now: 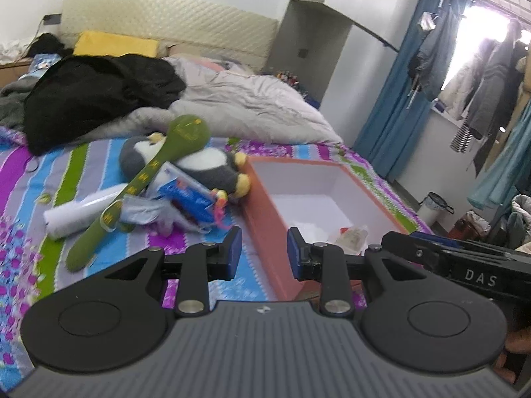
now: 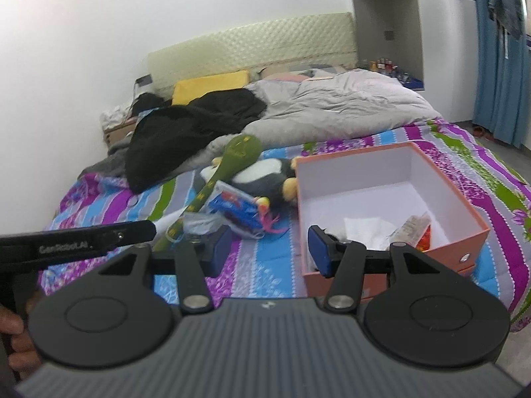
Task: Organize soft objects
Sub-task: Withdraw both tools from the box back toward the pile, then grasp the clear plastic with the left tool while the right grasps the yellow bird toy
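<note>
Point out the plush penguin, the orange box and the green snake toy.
plush penguin (image 1: 212, 161): left wrist view, on its white belly.
orange box (image 2: 391, 270): right wrist view, on its near outer wall.
green snake toy (image 1: 189, 129): left wrist view, on its head.

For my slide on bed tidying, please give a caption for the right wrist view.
Open right gripper above a striped bedsheet, between a toy pile with plush penguin and an orange box.

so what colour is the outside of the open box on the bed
Orange outside, white inside; the box shows best in the right wrist view.
</note>
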### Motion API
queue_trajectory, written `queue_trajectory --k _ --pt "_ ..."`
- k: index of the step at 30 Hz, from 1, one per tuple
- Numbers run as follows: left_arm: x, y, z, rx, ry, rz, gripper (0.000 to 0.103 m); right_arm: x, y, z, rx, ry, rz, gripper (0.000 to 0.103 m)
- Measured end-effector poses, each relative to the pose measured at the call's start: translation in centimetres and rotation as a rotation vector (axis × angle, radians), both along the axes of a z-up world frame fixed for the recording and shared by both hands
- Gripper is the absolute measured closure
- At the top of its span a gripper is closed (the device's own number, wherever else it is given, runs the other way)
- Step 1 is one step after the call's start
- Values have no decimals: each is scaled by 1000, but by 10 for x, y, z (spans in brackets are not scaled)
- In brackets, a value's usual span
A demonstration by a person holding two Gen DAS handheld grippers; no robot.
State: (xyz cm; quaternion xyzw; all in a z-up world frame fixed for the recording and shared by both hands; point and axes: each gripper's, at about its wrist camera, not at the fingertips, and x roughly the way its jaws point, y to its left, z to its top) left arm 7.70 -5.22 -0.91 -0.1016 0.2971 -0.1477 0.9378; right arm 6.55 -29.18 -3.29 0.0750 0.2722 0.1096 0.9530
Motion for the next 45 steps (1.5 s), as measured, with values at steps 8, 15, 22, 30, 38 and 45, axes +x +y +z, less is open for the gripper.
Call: queue_trajectory --k 8,15,22,30,38,45 --pt "-20 25 -21 -2 23 80 69 -12 27 -15 -13 7 68 49" --pt "-20 53 -48 -17 81 154 69 -2 44 -28 0 48 77 49" --pt "19 66 -80 5 129 181 62 48 61 -49 11 105 59 49" --pt "122 77 -135 23 195 183 59 161 85 -86 -19 198 96 50" --pt "189 77 -166 67 267 161 59 211 97 -105 -24 176 85 50" --pt "197 67 -217 33 194 153 59 214 100 -140 -27 107 51 50"
